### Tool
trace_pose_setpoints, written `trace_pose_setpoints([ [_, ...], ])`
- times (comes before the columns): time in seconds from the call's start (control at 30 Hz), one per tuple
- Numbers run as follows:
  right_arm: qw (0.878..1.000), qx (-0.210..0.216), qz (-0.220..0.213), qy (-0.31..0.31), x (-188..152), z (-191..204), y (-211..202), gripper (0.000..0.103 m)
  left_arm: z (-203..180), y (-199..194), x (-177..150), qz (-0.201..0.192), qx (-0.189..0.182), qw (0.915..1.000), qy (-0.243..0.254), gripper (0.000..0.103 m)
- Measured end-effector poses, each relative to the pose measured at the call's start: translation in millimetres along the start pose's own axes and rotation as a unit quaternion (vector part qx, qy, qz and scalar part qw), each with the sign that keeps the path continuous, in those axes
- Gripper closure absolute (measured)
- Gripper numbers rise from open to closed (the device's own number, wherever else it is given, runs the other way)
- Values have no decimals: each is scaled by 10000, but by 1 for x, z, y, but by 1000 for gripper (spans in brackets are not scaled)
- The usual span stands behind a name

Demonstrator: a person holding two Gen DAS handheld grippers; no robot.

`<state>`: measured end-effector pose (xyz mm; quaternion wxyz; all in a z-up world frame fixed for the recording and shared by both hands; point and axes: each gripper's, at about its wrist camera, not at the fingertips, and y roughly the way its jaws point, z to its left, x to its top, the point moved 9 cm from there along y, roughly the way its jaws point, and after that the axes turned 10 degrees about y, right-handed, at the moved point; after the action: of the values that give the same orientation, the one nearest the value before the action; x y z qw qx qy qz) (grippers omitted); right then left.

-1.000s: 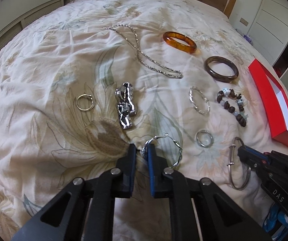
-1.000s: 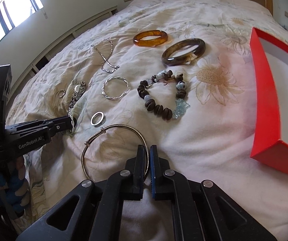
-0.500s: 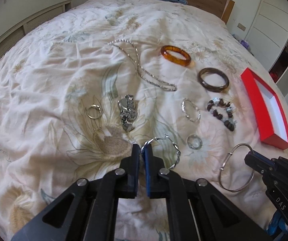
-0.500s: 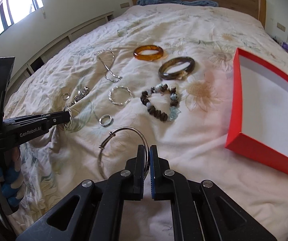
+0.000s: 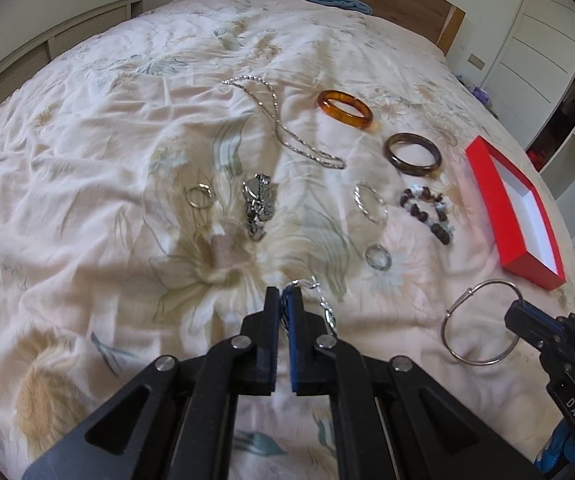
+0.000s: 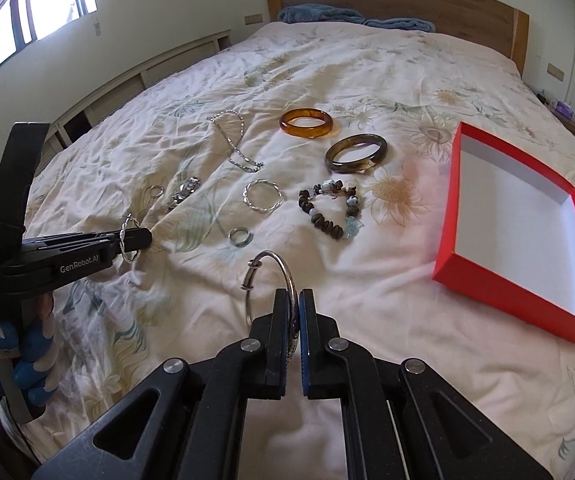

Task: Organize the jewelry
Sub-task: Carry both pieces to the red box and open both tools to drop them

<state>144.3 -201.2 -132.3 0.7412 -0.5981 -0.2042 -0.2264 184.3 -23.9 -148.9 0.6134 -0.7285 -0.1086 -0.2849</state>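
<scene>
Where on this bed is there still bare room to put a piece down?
The red box is bare inside. The bedspread beyond the amber bangle, up to the headboard, is free, as is the strip before the box. It is crowded from the silver chain across to the bead bracelet.

Red box (image 6: 515, 280), amber bangle (image 6: 306, 122), floral bedspread (image 6: 367, 64)

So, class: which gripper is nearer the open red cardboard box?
Right. The right gripper is just beside the red box, gripping a thin silver bangle; the left gripper is farther away.
</scene>
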Motion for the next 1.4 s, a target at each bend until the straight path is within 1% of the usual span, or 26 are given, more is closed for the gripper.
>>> trace_pose_setpoints([
  [0.2, 9999, 2, -95, 69, -5, 2, -22, 98, -15, -23, -7, -113, -158, 9998, 97, 100],
  [0.47, 9989, -41, -449, 130, 2, -4, -64, 98, -44, -60, 5, -415, -345, 9981, 306, 100],
  [0.63, 9971, -109, -729, 182, 14, -18, -91, 98, -74, -72, 20, -531, -543, 9957, 526, 100],
  [0.77, 9950, -254, -918, 301, 30, -47, -108, 98, -114, -70, 40, -594, -730, 9920, 836, 100],
  [0.83, 9935, -373, -1005, 391, 39, -70, -113, 98, -132, -65, 50, -598, -825, 9900, 972, 100],
  [0.9, 9921, -489, -1057, 456, 50, -93, -115, 98, -159, -55, 64, -588, -948, 9869, 1168, 100],
  [1.03, 9899, -667, -1126, 539, 73, -133, -110, 97, -207, -36, 89, -594, -1100, 9805, 1516, 100],
  [1.13, 9891, -754, -1134, 555, 95, -162, -94, 97, -241, -11, 111, -537, -1200, 9771, 1671, 100],
  [1.27, 9898, -729, -1054, 629, 121, -196, -63, 97, -283, 29, 137, -422, -1231, 9732, 1895, 100],
  [1.33, 9901, -687, -990, 722, 132, -215, -44, 97, -298, 50, 146, -315, -1227, 9727, 1943, 100],
  [1.4, 9903, -647, -915, 816, 135, -230, -28, 97, -310, 73, 151, -176, -1114, 9730, 2014, 100],
])
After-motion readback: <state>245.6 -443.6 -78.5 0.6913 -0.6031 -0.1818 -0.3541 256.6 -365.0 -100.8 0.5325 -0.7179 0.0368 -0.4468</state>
